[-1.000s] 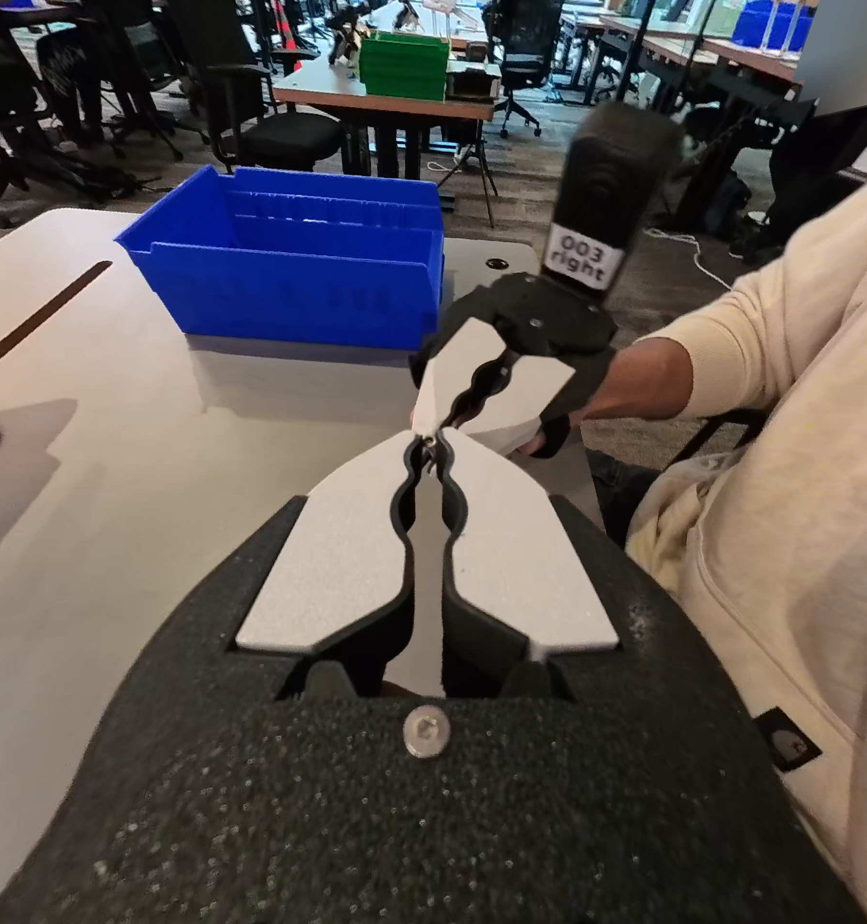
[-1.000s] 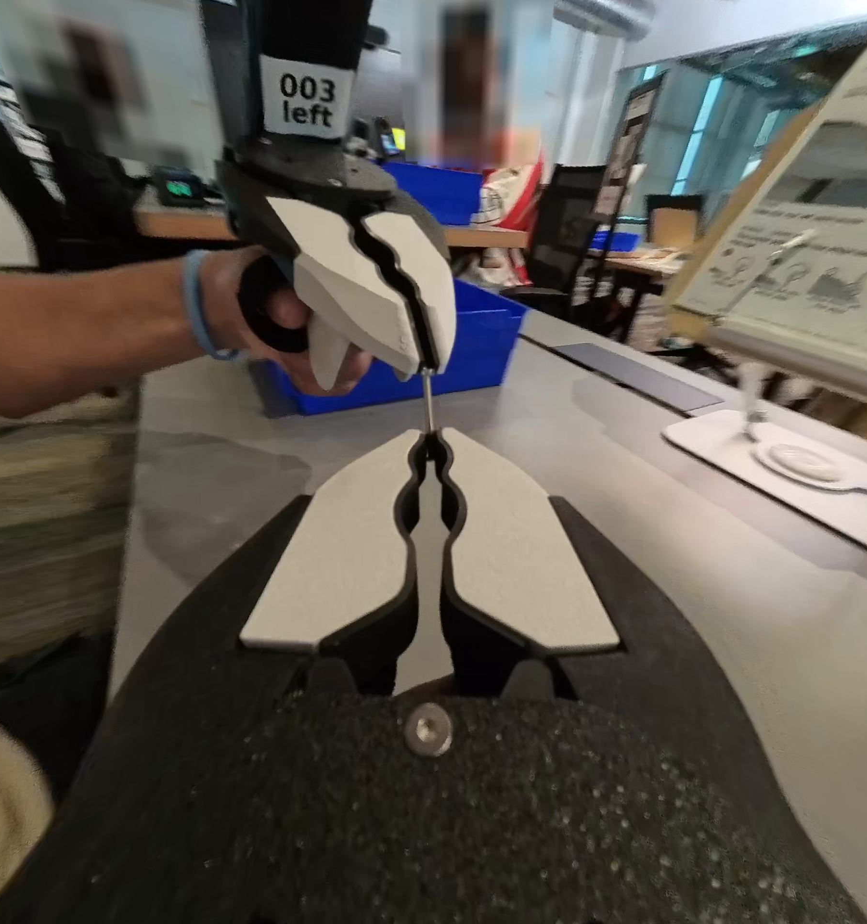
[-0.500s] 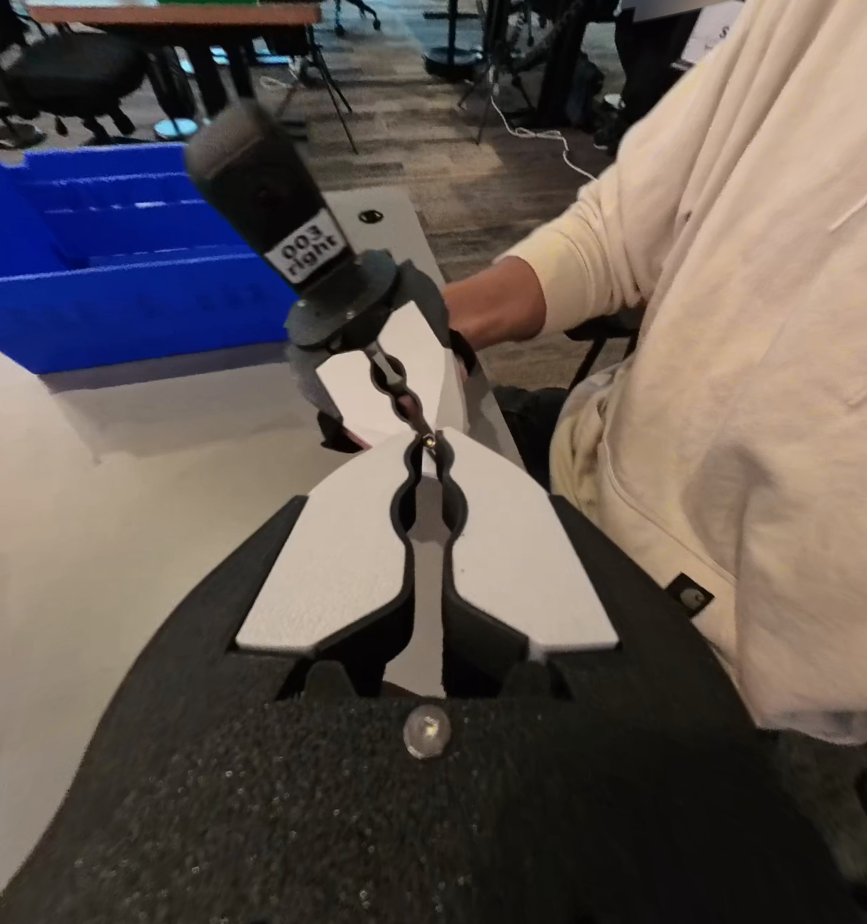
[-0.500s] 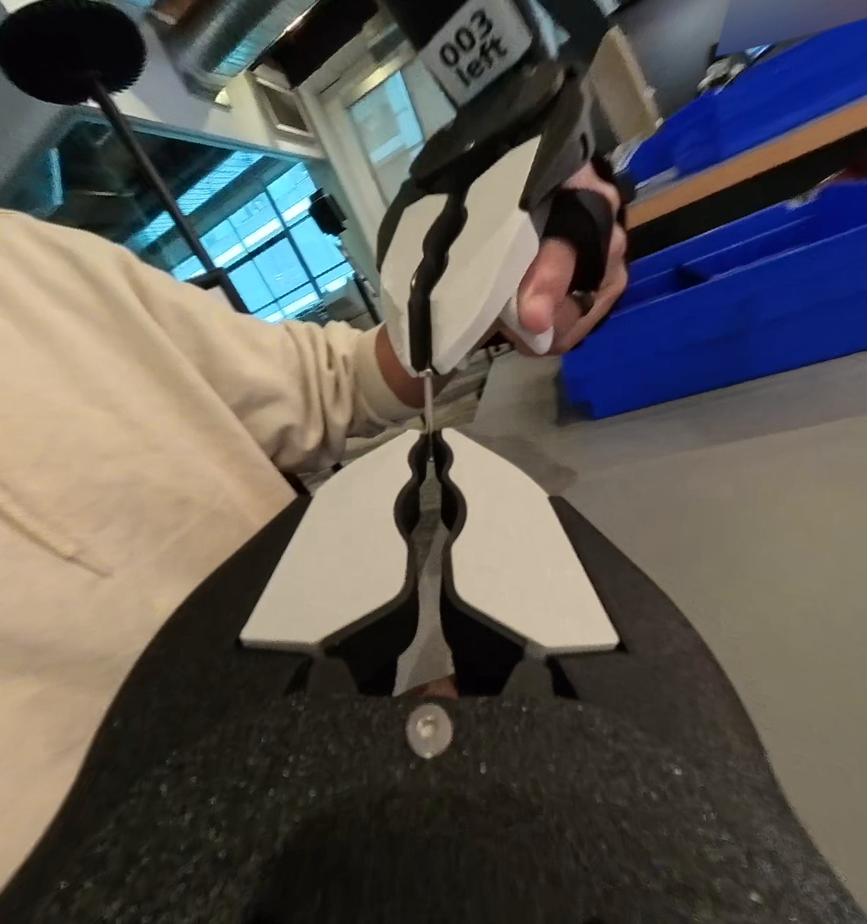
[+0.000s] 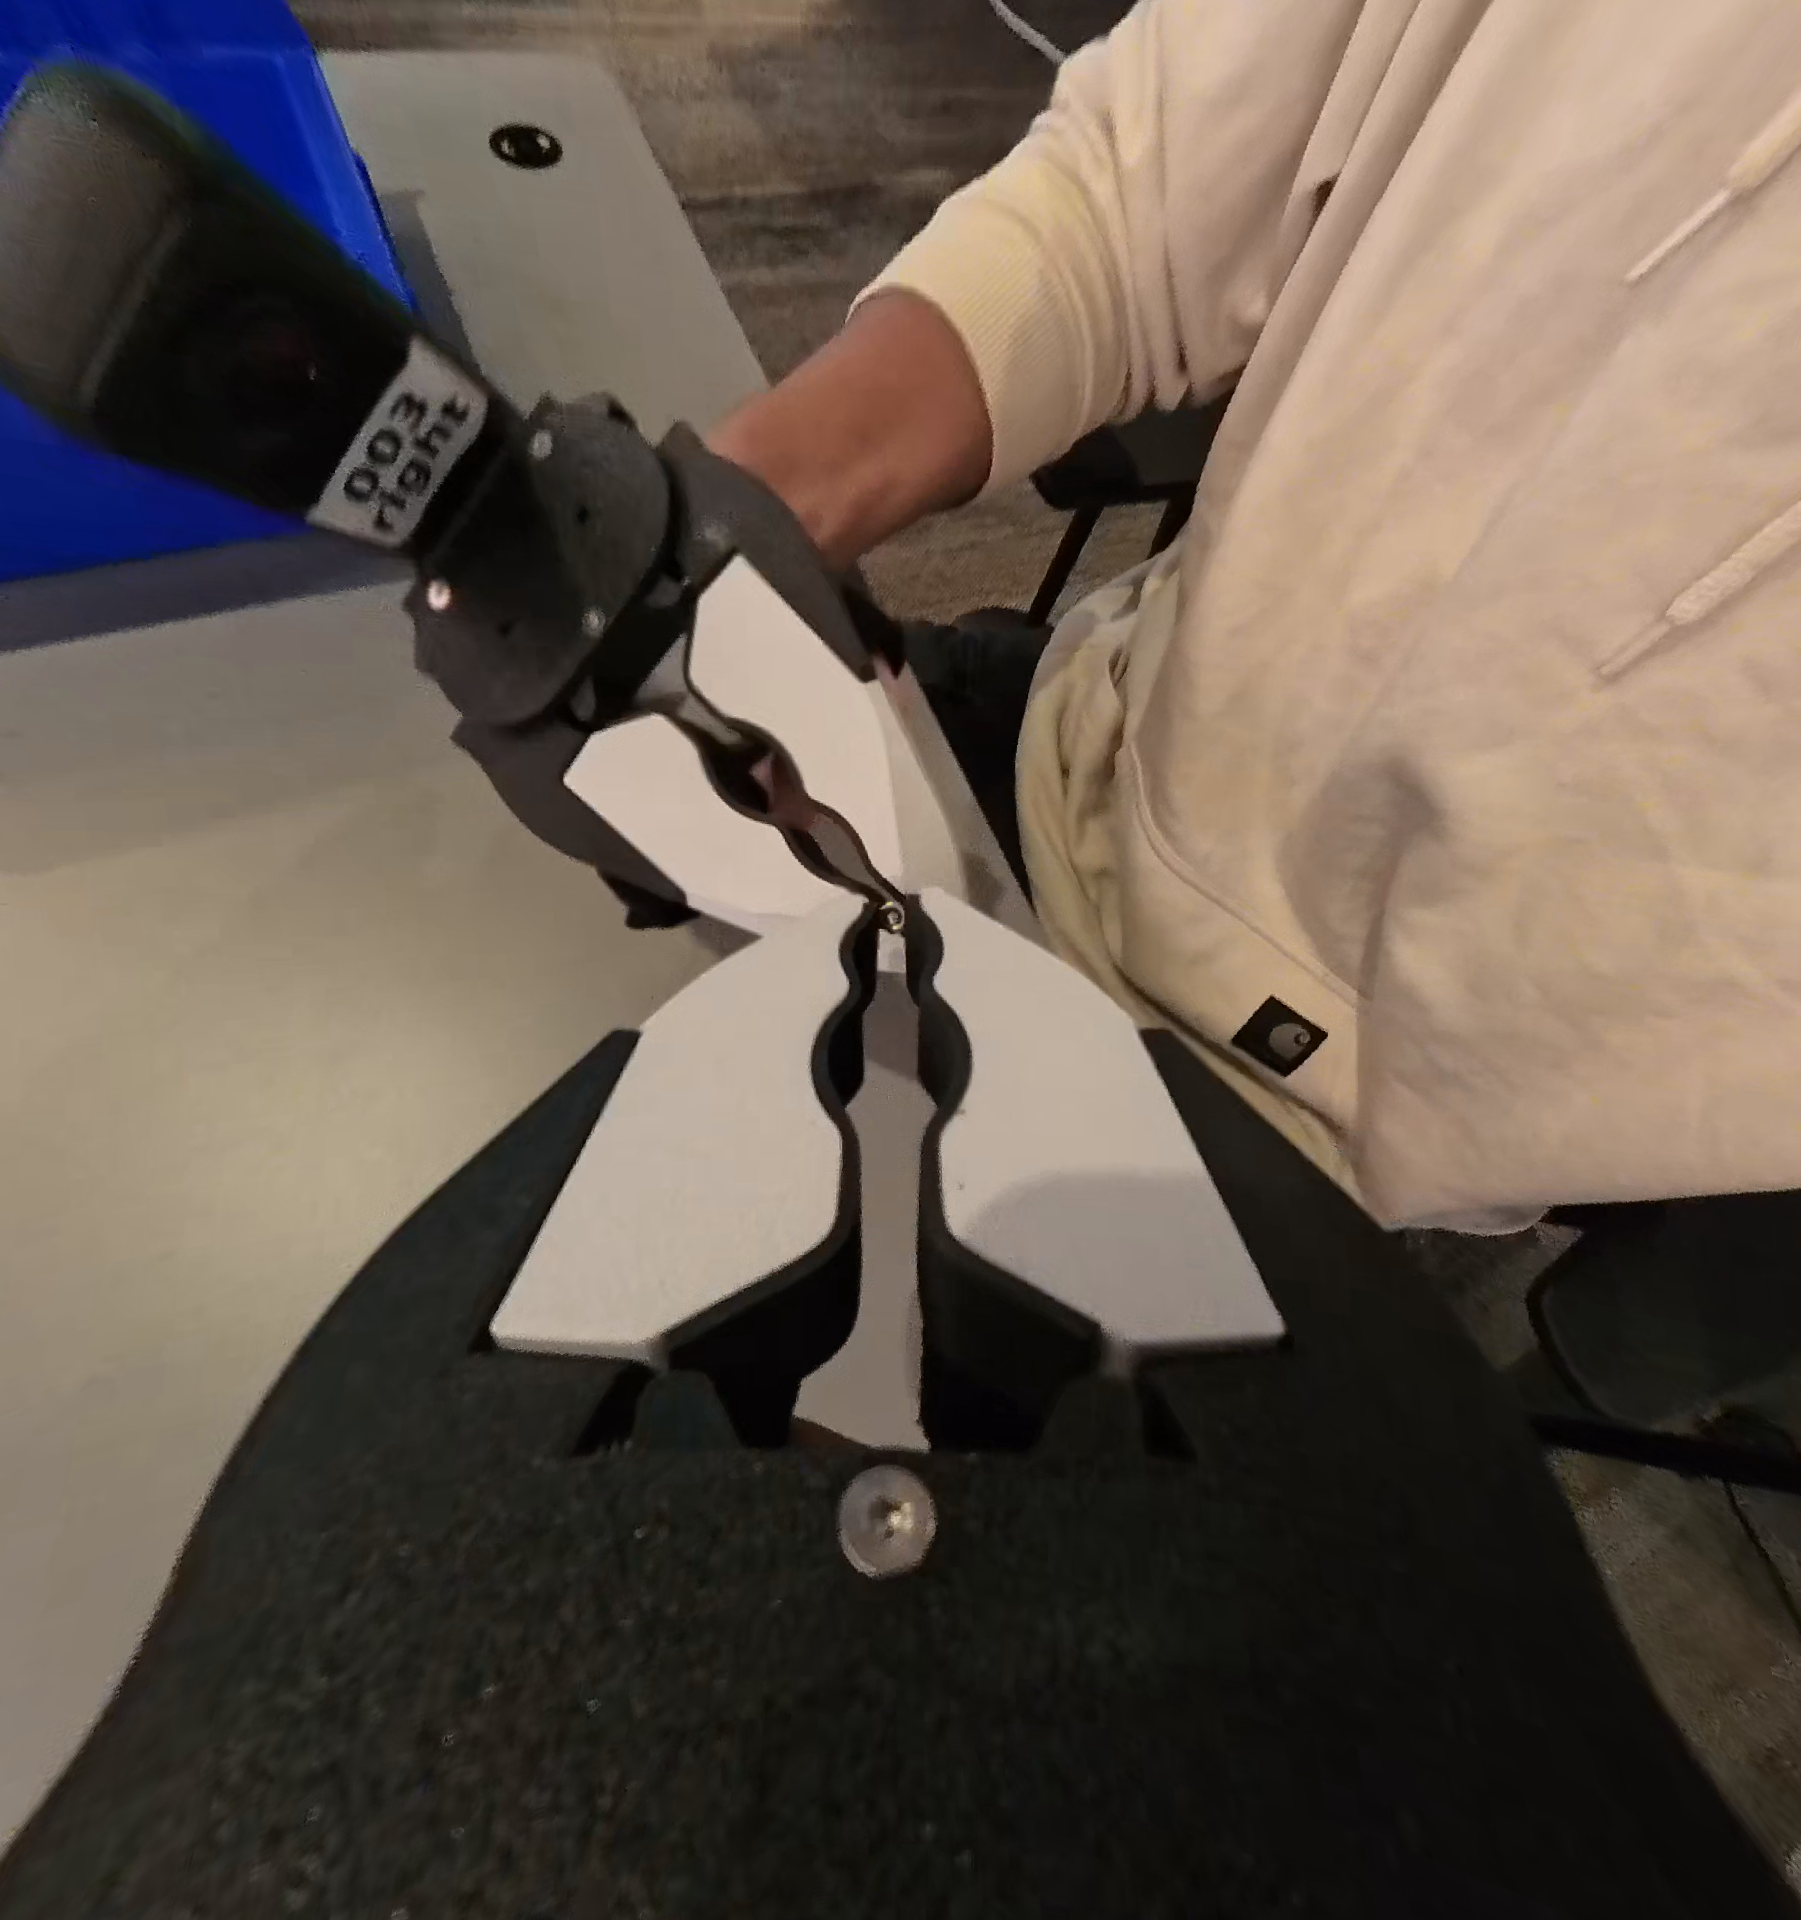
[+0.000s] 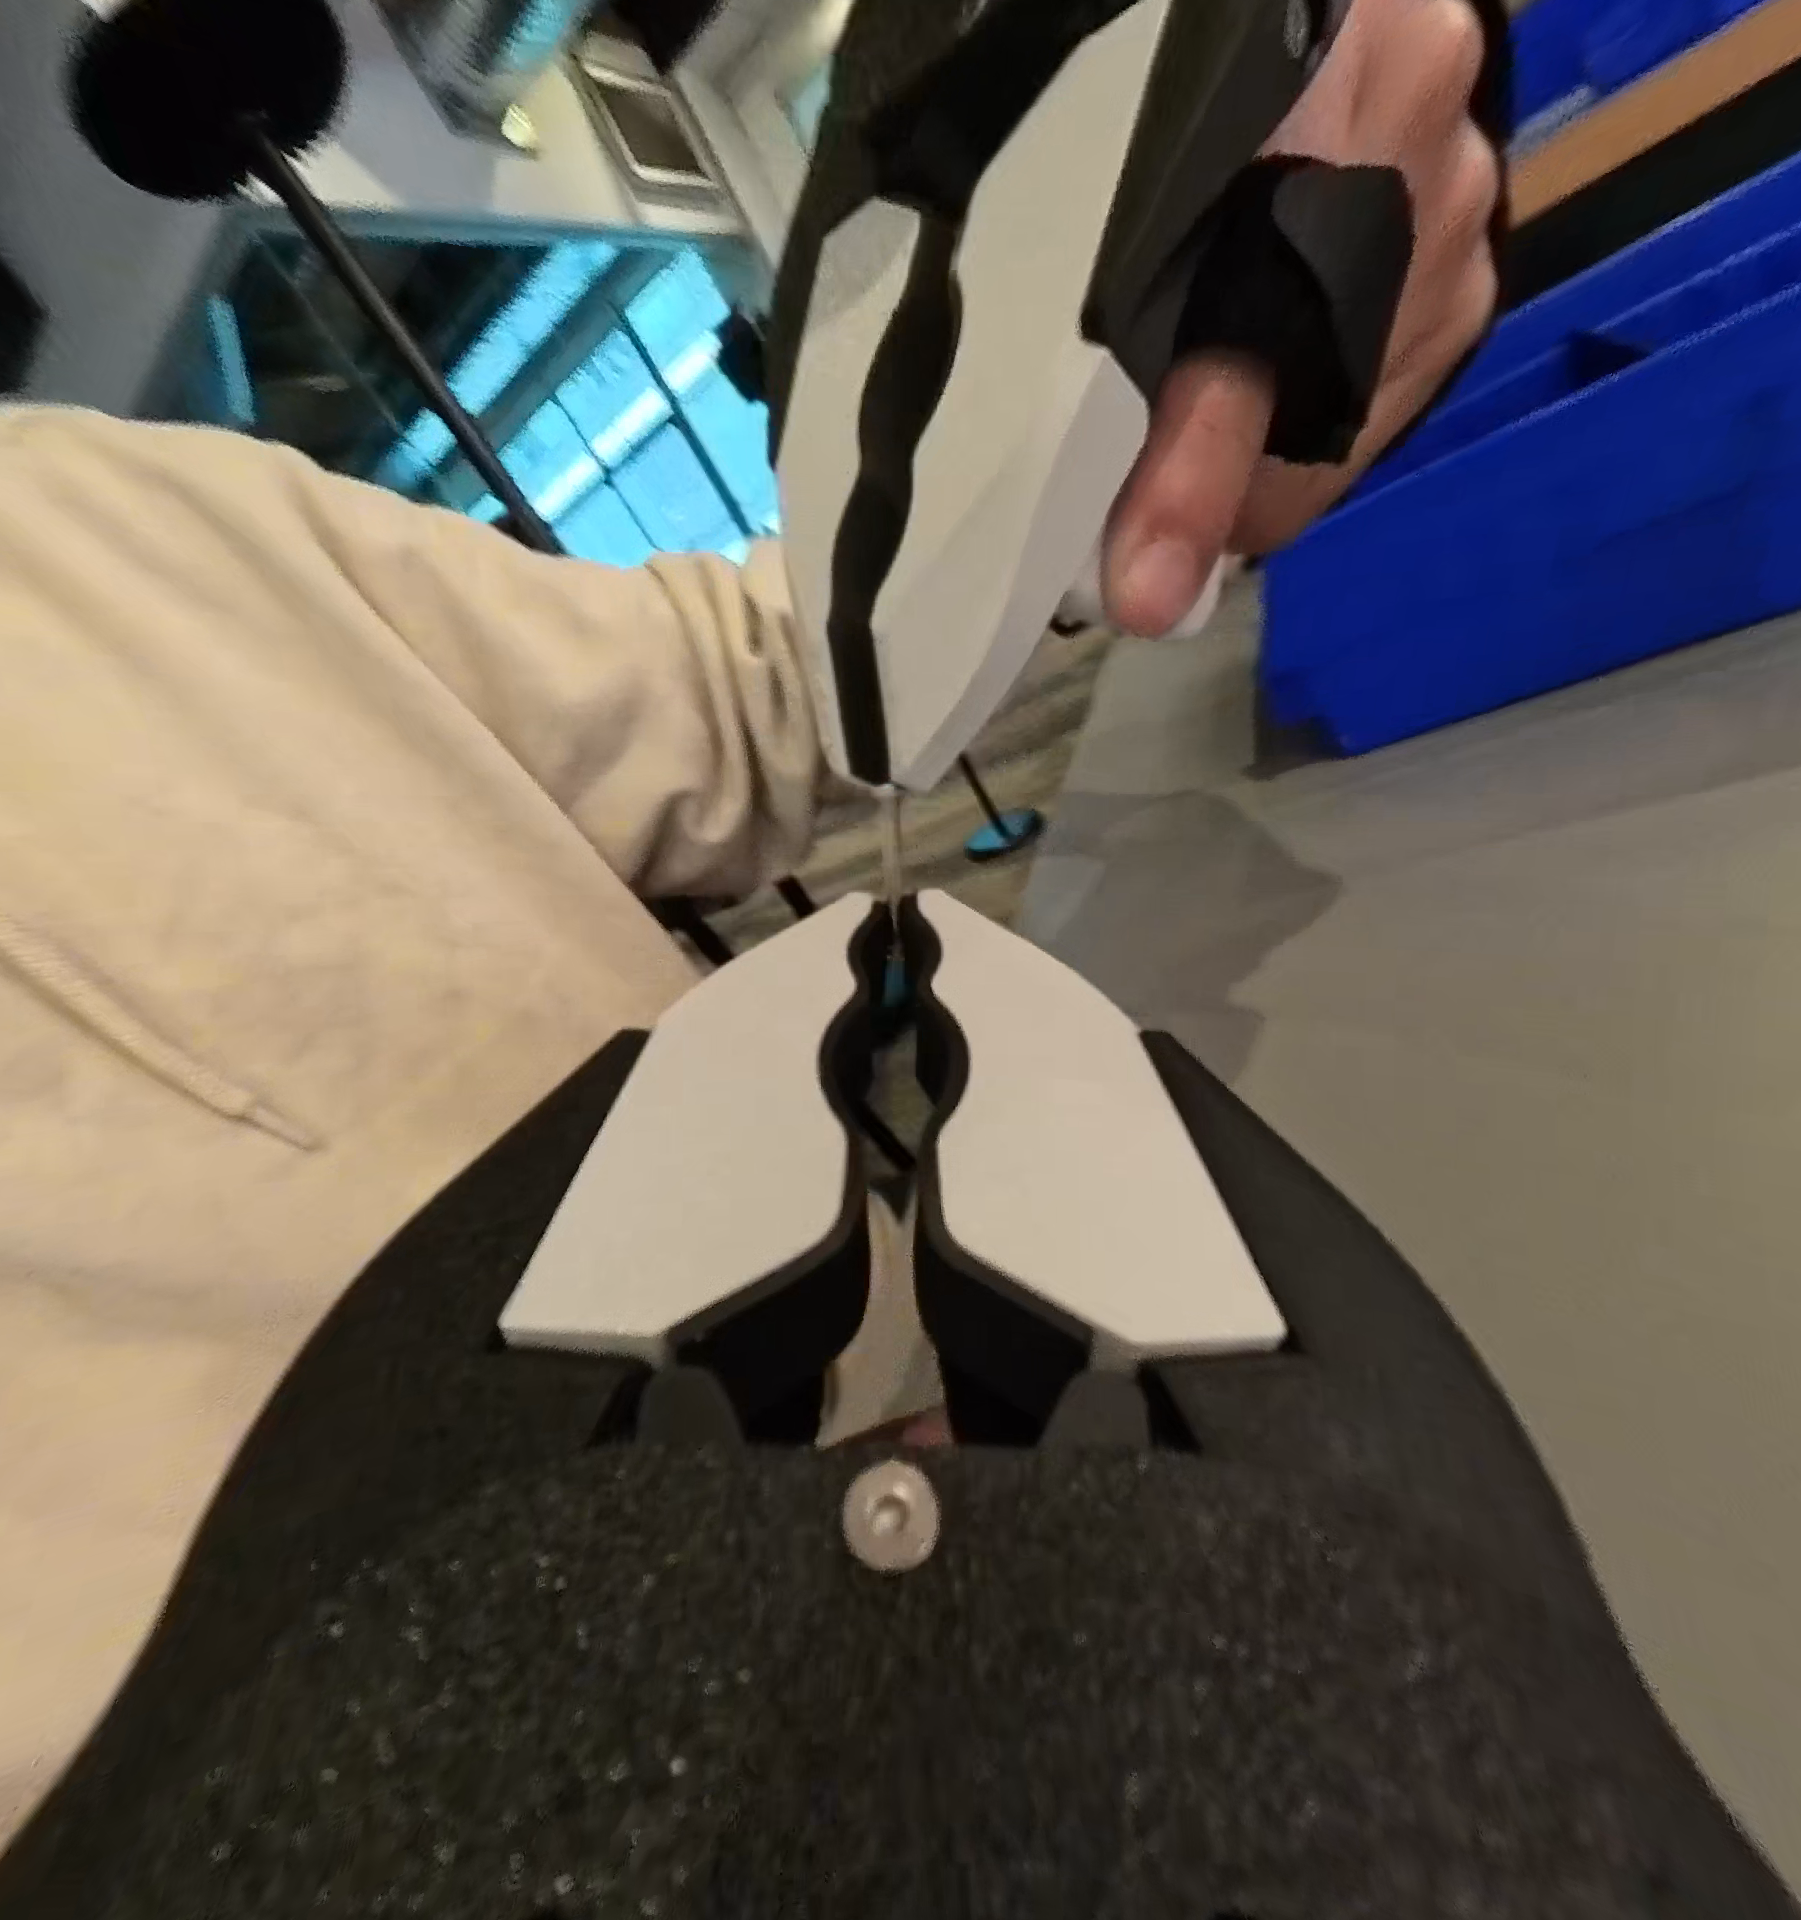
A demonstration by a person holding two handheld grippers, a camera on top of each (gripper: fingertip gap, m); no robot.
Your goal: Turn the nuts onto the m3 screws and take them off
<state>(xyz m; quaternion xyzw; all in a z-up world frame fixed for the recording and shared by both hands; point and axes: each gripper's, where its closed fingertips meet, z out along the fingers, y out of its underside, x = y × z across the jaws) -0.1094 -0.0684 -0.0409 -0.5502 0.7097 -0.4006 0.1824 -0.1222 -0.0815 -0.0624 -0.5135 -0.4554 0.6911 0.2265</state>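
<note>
Over a grey table (image 5: pixel 200 1039) beside a blue bin (image 6: pixel 1602 499), left gripper (image 5: pixel 891 920) pinches the nut, right gripper (image 6: pixel 891 909) clamps the screw (image 6: pixel 892 842) opp., axes aligned for threading.

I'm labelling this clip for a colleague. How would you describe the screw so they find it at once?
Start in the right wrist view at the two white-faced grippers meeting tip to tip above the grey table. The left gripper comes down from above, the right gripper up from below. The screw is the thin silvery pin bridging their tips, the only metal there.
</note>
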